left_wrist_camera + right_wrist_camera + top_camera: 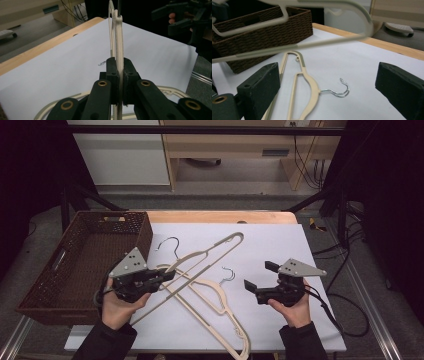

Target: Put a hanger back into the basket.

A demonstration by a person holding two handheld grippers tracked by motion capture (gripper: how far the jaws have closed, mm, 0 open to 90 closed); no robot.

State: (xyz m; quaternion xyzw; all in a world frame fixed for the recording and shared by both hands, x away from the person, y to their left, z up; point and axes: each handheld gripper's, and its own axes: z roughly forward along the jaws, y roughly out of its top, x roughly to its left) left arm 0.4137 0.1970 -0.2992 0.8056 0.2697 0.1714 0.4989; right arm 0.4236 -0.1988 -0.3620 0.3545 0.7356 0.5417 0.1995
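The left tool point(167, 275) is clamped on a beige hanger point(210, 251) lifted off the white sheet point(280, 245); the right tool point(261, 276) has its jaws wide apart. A second hanger point(305, 82) lies flat between them, a wicker basket point(60, 285) farther left

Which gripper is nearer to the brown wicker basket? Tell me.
Left. The left gripper sits just beside the wicker basket, at its right wall, shut on the raised hanger. The right gripper hovers open far across the white sheet.
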